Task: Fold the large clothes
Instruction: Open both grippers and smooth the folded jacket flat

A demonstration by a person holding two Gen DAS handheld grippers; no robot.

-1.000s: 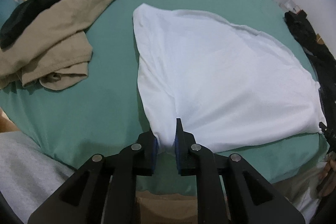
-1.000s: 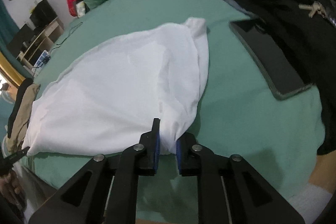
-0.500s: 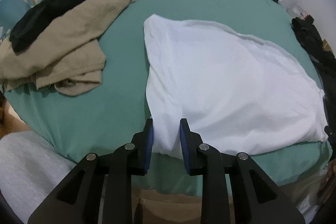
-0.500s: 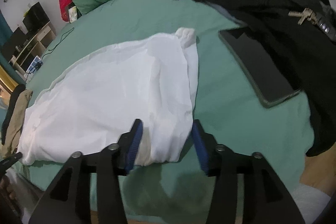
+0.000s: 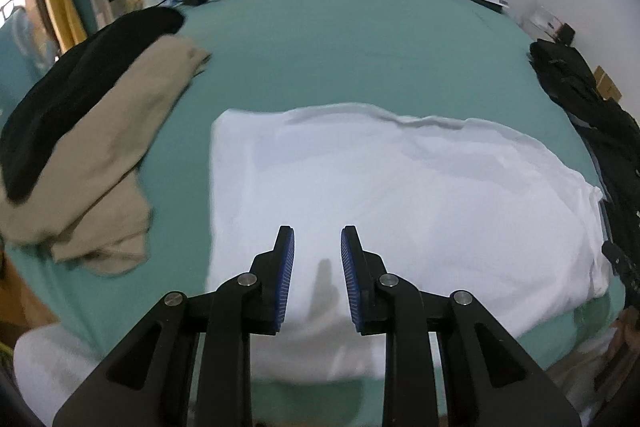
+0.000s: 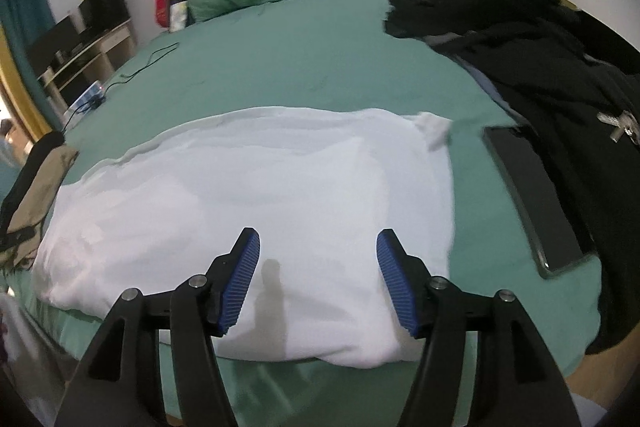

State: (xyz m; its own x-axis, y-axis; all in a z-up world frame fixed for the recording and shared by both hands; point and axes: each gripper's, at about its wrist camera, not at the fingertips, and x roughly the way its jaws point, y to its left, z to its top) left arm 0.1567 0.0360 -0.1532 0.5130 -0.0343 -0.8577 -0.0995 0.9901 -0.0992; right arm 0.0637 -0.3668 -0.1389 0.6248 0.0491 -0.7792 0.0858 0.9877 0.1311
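White garment flat on green bed, both grippers let go

White garment (image 5: 400, 195) lies spread across the near part of the green bed (image 5: 340, 47). Left gripper (image 5: 317, 259) and right gripper (image 6: 318, 259) hover above its near edge, jaws just opened, apart, nothing between them. Tan and black clothes (image 5: 88, 147) sit left; black clothes (image 6: 540, 47), tablet (image 6: 532, 203) and keys (image 6: 620, 125) crowd the right.

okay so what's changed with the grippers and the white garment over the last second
Both grippers let go: the left gripper and right gripper were pinching the near edge of the white garment; their jaws have just been opening and both lifted clear. The garment lies flatter. The tan clothes and tablet stayed put.
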